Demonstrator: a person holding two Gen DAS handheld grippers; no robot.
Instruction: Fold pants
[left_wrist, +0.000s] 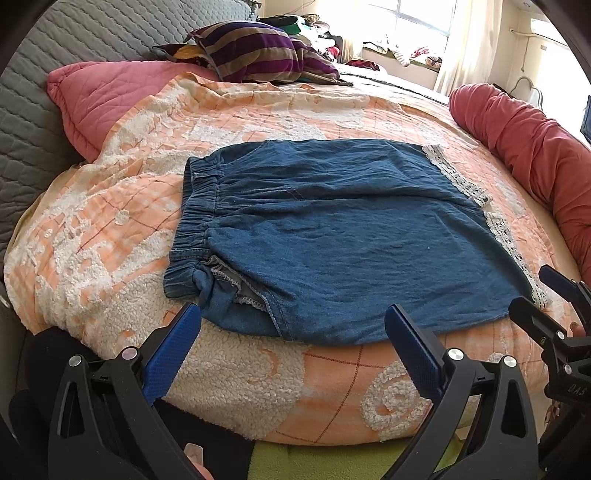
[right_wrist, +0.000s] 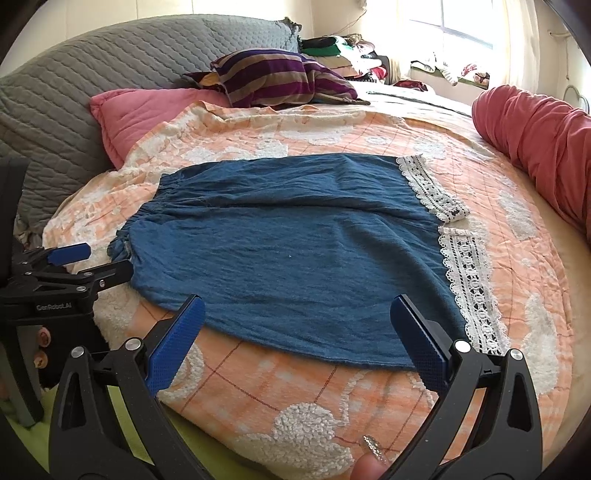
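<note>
One pair of blue pants (left_wrist: 332, 236), two lace-trimmed hems, lies flat on the orange quilt (left_wrist: 110, 229) covering the bed. Left gripper (left_wrist: 291, 332) and right gripper (right_wrist: 297, 325): both spread wide, empty, at near edge.

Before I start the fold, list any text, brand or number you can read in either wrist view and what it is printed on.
"GenRobot.AI" on the black body of the left tool, seen in the right wrist view.
"DAS" on the black body of the right tool, seen in the left wrist view; any further letters are cut off at the picture's edge.
No readable label or tag on the pants or the bedspread.
</note>
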